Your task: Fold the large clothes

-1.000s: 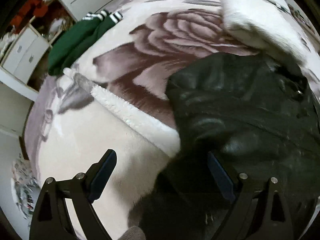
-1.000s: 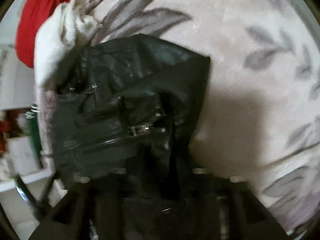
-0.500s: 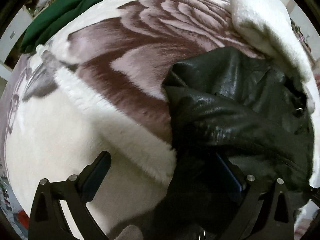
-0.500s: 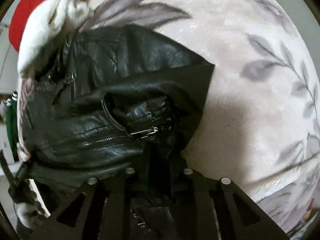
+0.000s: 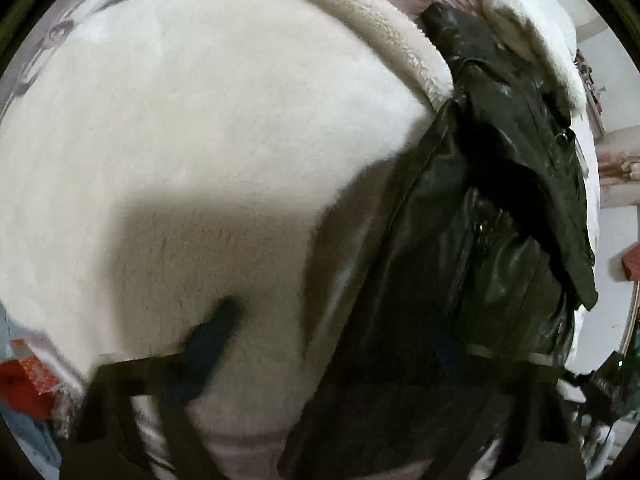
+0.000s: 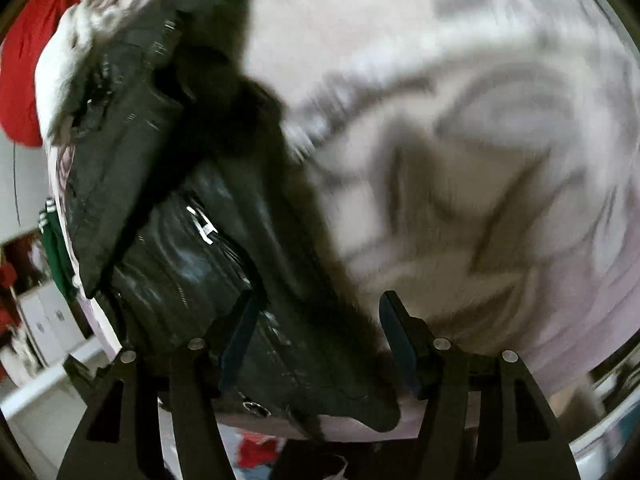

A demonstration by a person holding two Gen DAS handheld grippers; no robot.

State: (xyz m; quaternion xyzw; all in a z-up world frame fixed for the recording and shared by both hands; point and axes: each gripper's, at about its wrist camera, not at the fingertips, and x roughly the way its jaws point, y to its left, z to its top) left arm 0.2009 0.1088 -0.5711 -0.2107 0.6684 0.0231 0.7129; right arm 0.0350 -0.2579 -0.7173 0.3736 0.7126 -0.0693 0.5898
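Observation:
A black leather jacket [image 5: 480,260] lies half folded on the bed, stretched along the right of the left wrist view. My left gripper [image 5: 332,348] hangs over its left edge. Its jaws are closing: one finger [image 5: 212,344] is over white fleece and the other is lost in the dark leather. The picture is blurred, and no pad visibly presses the jacket. In the right wrist view the jacket [image 6: 180,240] fills the left half, zips showing. My right gripper [image 6: 320,340] is opening, with the jacket's lower edge lying loose between its fingers.
A white fleece blanket [image 5: 200,140] with a grey floral side [image 6: 460,160] covers the bed. A white fluffy roll [image 5: 528,40] lies beyond the jacket. A red garment [image 6: 24,60] and a green one [image 6: 56,252] lie farther left. White cabinets [image 6: 44,320] stand past the bed's edge.
Both grippers swept sideways and tilted further down, blurring the views. The right gripper, earlier shut on the jacket, has let go and opened. The left jaws have narrowed.

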